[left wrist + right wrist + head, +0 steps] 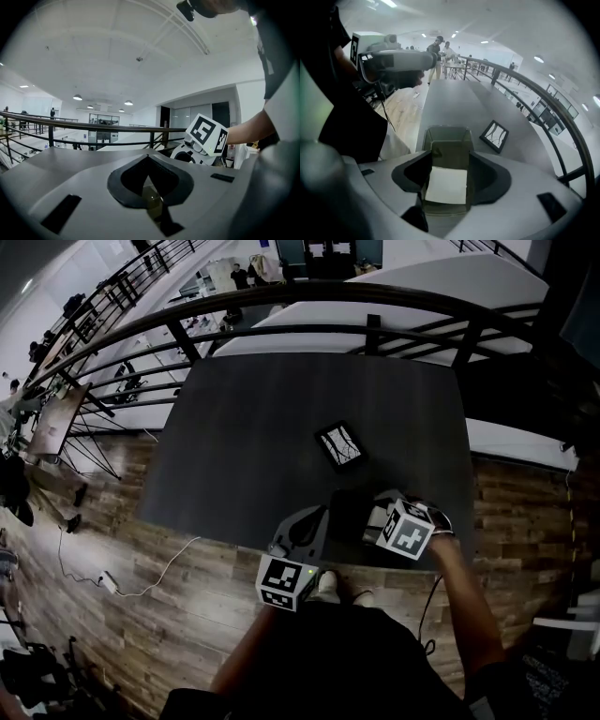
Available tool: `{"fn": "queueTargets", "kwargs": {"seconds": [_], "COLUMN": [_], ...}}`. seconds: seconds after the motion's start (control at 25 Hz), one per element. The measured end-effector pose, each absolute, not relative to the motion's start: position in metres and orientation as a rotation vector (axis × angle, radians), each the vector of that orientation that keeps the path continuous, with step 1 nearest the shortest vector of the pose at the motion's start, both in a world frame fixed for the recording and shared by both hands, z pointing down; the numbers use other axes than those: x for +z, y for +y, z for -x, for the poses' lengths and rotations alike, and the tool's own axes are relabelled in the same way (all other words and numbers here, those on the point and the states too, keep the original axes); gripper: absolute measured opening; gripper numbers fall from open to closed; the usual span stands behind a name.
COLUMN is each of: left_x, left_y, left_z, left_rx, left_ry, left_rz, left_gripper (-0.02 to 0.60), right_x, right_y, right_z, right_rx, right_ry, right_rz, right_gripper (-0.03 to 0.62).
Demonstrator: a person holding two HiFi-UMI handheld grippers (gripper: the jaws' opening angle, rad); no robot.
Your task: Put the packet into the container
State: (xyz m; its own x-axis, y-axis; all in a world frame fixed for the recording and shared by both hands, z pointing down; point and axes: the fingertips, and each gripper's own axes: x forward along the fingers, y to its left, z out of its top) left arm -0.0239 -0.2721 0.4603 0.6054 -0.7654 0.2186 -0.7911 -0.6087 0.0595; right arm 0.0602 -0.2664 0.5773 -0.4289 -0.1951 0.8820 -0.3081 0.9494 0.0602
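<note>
White and flat, the packet (446,185) (so I take it) lies inside the translucent container (445,140), right below the right gripper (449,165), whose jaws stand apart astride it, gripping nothing. Only that gripper's view shows inside; the head view doesn't. A black sachet (494,136) rests ahead-right on the tabletop (450,101). The left gripper (151,185), closed and empty, tilts upward, clear.

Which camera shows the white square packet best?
The right gripper view: the white square packet sits plainly between the jaws of the right gripper, over or inside the translucent rectangular container; whether it's gripped is unclear. In the head view that gripper hides it. The left gripper view doesn't show it.
</note>
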Motion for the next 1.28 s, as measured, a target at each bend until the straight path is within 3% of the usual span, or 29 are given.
{"fn": "queueTargets", "kwargs": {"seconds": [0.2,0.48,1.28], "left_x": [0.451,0.446,0.441], "left_y": [-0.275,-0.278,-0.275], "left_z": [0.015,0.004,-0.020], "left_rx": [0.219,0.189,0.153], "left_ry": [-1.276,-1.226,-1.133], "left_rz": [-2.699,-2.710,-2.737], "left_gripper": [-0.006,-0.006,-0.006], "right_x": [0.541,0.483,0.437], "right_y": [-0.267,-0.268,-0.260], "right_z": [-0.052,-0.051,-0.061], "right_rx": [0.112,0.104,0.108], "right_ry": [-2.196,-2.427,-2.711], "right_rz": [-0.471,-0.674,-1.071], "right_gripper": [0.137,0.012,0.005]}}
